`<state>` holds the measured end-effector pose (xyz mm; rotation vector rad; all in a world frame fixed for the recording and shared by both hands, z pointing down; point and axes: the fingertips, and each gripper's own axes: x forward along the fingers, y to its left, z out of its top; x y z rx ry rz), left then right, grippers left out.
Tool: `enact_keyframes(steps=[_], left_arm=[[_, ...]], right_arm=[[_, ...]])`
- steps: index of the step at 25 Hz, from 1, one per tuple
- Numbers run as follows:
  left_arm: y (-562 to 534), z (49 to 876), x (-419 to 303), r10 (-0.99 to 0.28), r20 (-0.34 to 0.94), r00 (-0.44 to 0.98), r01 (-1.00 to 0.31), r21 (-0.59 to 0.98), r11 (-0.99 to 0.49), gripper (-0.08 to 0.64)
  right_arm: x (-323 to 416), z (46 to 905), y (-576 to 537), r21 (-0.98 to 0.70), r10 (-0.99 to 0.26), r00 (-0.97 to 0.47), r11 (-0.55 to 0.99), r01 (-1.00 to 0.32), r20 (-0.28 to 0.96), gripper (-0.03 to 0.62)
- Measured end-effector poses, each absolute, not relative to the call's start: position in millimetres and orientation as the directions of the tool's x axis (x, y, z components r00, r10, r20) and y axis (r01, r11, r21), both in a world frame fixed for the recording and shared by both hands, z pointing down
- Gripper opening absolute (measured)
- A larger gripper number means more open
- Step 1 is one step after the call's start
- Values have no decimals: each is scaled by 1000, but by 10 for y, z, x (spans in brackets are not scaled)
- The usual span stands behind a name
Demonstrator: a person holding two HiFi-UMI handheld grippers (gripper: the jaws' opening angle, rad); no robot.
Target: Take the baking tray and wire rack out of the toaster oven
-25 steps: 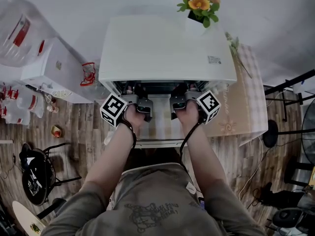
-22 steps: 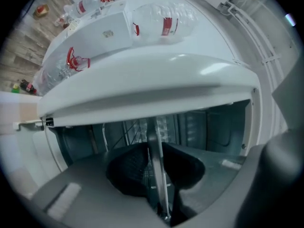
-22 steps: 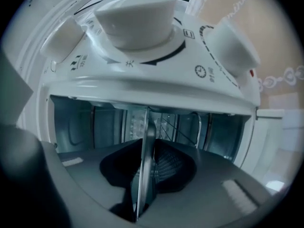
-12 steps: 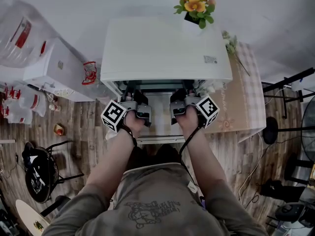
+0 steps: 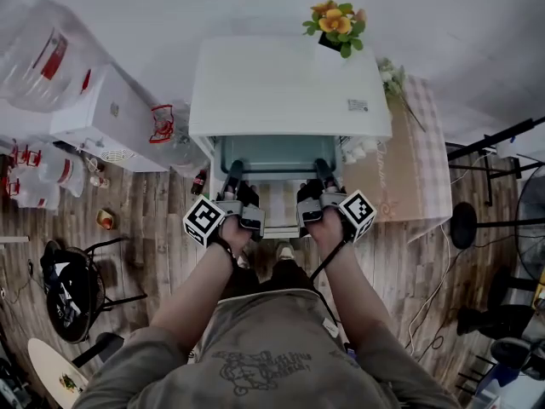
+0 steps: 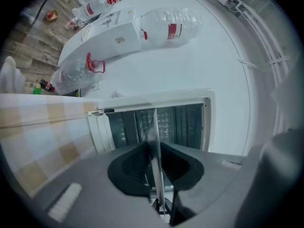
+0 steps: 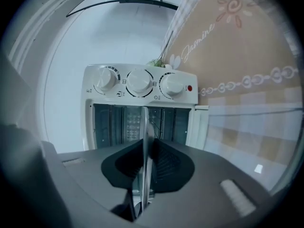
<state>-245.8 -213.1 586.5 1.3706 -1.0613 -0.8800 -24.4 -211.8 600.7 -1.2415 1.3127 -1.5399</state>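
Left claw [image 5: 233, 170]: jaws pressed tight on the thin front lip of the baking tray [image 5: 277, 153]. Right claw [image 5: 322, 169]: jaws have just been closing, and the same lip is pinched between them, further right. The tray is partly out of the toaster oven [image 5: 289, 79], its back part still inside.

Writing:
- tablecloth [image 7: 237, 56] reads "Jasmine" in script
- sticker [image 5: 358, 105] on the oven top is too small to read
- markings around the three knobs [image 7: 140, 81] are illegible

Containers:
- big clear jug [image 6: 171, 25] has a red label with unreadable print; can't tell the contents
- pot [image 5: 328, 37] at the oven's far right corner holds orange flowers [image 5: 334, 22]
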Motion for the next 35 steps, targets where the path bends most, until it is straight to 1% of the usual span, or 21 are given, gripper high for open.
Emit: enact_keyframes(steps=[14,18,25,29,35], left_arm=[[-1286,5936,-2443,-910,144,388,-108,988,111,63],[-1102,5920,-2458,-901,155,405,-107,987,122,63],[-944,5741,-2404,-885,113,452,-78,993,87,64],[-824,5653,-2376,-865,84,495,-85,995,48,66],[-735,5631,-2171,-817,88,570,-82,995,50,66]], right_arm=[[-279,6048,-1242,-957,-915,-280,-280,-81,292,60],[-297,6078,-1023,-949,-905,-289,-308,-63,313,61],[-307,5971,-867,-950,-903,-295,-307,-61,311,61],[-324,5948,-662,-943,-899,-291,-327,-55,329,58],[-138,5959,-372,-938,-914,-219,-347,-21,343,58]])
